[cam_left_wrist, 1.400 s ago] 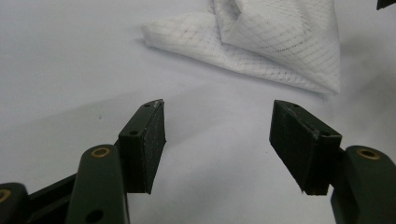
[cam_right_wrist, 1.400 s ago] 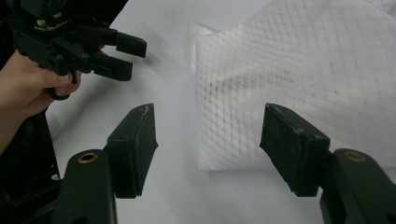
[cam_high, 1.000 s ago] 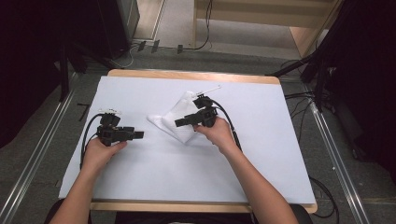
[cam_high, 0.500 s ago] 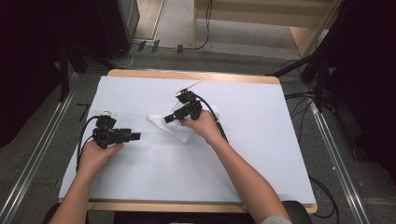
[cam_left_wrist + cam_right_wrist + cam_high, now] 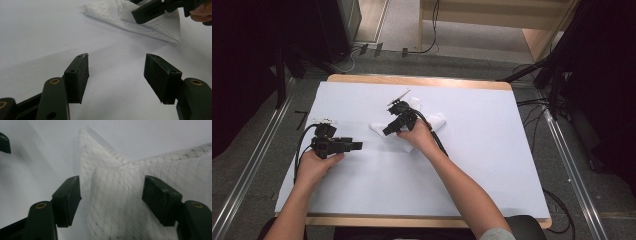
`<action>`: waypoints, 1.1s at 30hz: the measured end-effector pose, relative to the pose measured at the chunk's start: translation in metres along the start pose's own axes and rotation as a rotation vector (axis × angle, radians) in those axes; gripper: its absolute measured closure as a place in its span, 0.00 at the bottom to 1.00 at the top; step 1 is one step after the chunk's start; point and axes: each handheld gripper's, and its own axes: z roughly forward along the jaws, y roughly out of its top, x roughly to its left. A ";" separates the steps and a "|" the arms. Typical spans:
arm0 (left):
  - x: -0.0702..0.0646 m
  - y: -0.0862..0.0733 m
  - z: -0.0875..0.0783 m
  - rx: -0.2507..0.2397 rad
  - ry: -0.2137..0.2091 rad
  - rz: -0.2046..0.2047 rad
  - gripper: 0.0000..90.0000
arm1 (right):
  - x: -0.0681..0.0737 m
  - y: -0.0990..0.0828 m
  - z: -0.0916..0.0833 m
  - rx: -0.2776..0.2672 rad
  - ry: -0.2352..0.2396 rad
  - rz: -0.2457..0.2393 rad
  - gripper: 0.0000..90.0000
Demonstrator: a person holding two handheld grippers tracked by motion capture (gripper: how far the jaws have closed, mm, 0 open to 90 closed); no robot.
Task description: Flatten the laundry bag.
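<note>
My right tongs (image 5: 388, 131) hang wide apart over the white cloth (image 5: 432, 121), hand tipped down. My left tongs (image 5: 357, 145) rest level, apart too, holding nothing.

A white sheet (image 5: 492, 165) is covering nearly the whole tabletop, filling the middle of the high view, and a strip of the wooden table (image 5: 422, 80) is showing along its upper edge. Grey floor (image 5: 257, 145) is lying on both sides of it. A metal rail (image 5: 249, 172) is running diagonally down the left of the frame, and another rail (image 5: 569, 167) is running down the right. Black cables (image 5: 539, 107) are trailing across the floor at the right, and a wooden cabinet (image 5: 497, 17) is standing at the top right.
</note>
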 end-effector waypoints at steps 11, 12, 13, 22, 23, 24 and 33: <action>-0.001 0.000 0.001 0.008 0.000 0.006 0.42 | 0.005 -0.001 0.001 0.001 -0.134 -0.082 0.75; -0.001 0.000 0.001 0.008 0.000 0.006 0.42 | 0.005 -0.001 0.001 -0.001 -0.137 -0.085 0.79; -0.002 0.000 0.002 0.006 0.000 0.005 0.42 | 0.004 -0.001 0.001 -0.004 -0.138 -0.084 0.83; -0.003 0.001 0.002 -0.003 0.006 0.020 0.44 | -0.006 -0.003 -0.018 -0.069 -0.010 -0.024 0.99; -0.003 0.002 0.003 -0.004 0.007 0.022 0.45 | -0.005 -0.003 -0.023 -0.078 -0.007 -0.034 0.99; -0.004 0.002 0.003 -0.004 0.008 0.028 0.46 | -0.003 -0.004 -0.027 -0.085 -0.005 -0.042 0.99; -0.018 0.013 0.013 -0.034 0.001 0.034 0.70 | -0.006 -0.023 -0.048 -0.146 0.036 -0.038 0.99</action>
